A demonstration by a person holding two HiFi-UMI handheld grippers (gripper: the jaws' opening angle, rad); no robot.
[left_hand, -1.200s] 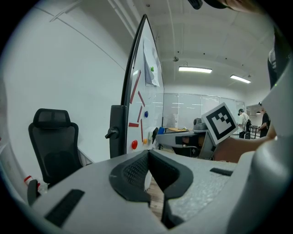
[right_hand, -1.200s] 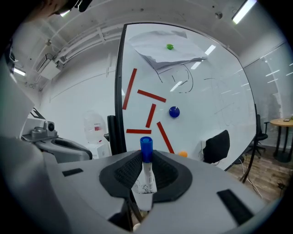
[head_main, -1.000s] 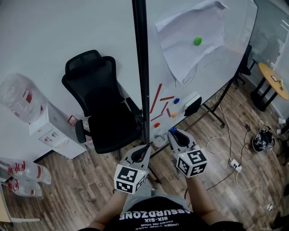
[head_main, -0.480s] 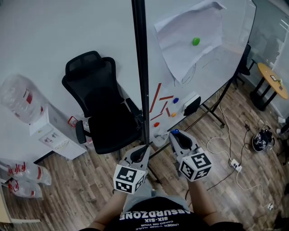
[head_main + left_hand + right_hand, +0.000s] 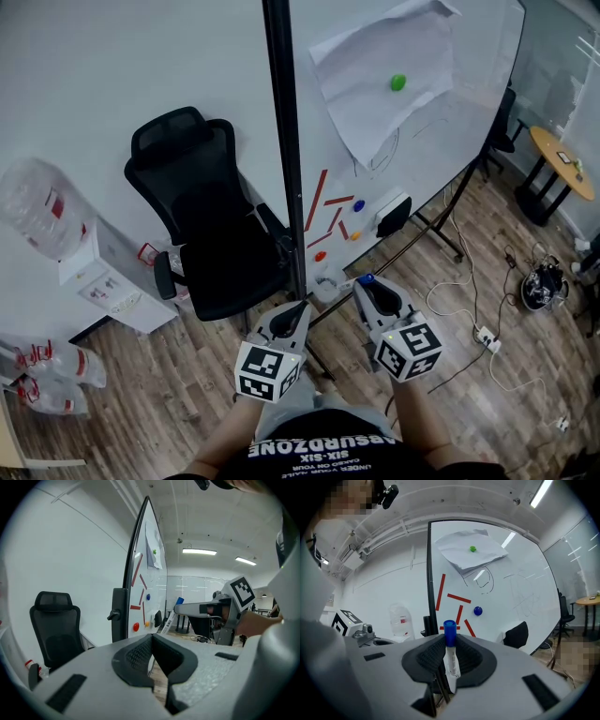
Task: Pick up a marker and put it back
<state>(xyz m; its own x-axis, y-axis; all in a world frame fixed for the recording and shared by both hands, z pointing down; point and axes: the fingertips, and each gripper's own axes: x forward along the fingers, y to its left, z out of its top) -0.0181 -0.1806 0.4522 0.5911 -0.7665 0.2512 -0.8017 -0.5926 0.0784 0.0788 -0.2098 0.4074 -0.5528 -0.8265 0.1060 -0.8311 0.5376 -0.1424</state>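
Right gripper has drifted back from the whiteboard, pinching the blue-capped marker upright between its jaws; left gripper pressed together, empty; pick-up looks done, next carry marker ahead to the board and release.

The lower end of the marker is hidden within the right gripper, and its print (small, smeared) cannot be read. The whiteboard is cut off by the head view's top edge.

Left gripper closed — empty, right gripper clamping marker
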